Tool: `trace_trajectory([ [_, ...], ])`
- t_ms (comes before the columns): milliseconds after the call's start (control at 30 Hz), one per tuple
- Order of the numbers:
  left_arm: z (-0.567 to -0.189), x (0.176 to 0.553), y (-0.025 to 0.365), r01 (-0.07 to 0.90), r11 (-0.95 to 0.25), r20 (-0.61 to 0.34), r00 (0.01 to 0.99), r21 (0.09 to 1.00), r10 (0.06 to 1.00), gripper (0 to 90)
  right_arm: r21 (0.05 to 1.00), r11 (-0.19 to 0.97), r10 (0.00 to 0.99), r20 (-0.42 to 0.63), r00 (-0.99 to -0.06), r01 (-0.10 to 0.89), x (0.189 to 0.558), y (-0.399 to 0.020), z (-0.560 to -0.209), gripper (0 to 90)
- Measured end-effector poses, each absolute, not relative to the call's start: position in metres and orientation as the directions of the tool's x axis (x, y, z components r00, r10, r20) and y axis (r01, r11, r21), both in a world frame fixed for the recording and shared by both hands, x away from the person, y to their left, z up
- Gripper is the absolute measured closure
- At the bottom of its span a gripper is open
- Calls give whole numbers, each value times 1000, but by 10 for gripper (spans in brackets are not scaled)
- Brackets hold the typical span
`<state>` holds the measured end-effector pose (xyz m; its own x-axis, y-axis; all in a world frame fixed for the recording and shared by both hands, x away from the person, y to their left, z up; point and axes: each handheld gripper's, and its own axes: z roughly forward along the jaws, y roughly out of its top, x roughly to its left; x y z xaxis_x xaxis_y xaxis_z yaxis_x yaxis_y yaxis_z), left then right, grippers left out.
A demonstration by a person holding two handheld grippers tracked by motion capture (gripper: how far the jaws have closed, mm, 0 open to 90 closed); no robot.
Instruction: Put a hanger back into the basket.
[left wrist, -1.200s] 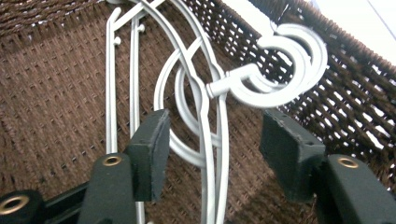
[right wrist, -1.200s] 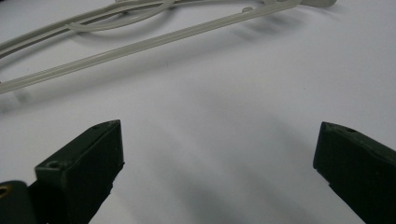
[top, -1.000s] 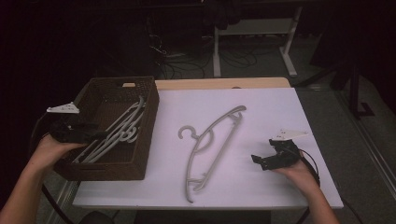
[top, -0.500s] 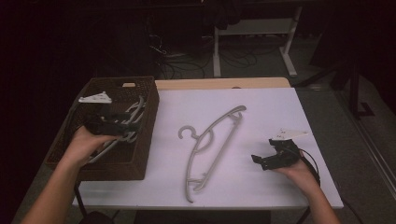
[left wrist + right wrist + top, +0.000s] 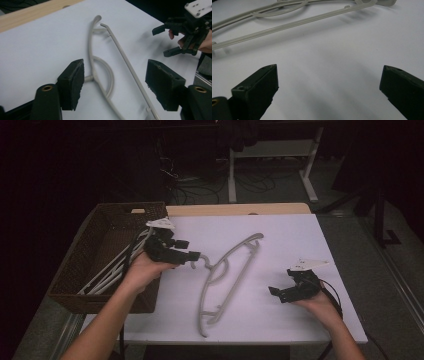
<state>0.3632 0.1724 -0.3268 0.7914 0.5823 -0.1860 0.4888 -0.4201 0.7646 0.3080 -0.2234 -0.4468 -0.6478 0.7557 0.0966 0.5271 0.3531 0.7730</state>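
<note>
Left of the white table (image 5: 280, 235), a wicker basket (image 5: 95, 245) holds grey hangers (image 5: 112, 270).

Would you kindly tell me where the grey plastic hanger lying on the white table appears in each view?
High view: grey plastic hanger lies mid-table, its hook beside the left gripper.
Left gripper view: centre, running up between the jaws.
Right gripper view: along the top edge.
Shared landmark: the white table.
</note>
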Motion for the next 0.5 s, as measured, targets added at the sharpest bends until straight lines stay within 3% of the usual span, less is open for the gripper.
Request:
trace_trajectory([
  [500, -412, 415, 103, 539, -550, -81, 757, 638, 648, 511, 777, 354, 748, 100, -656, 521, 307, -224, -446, 19],
])
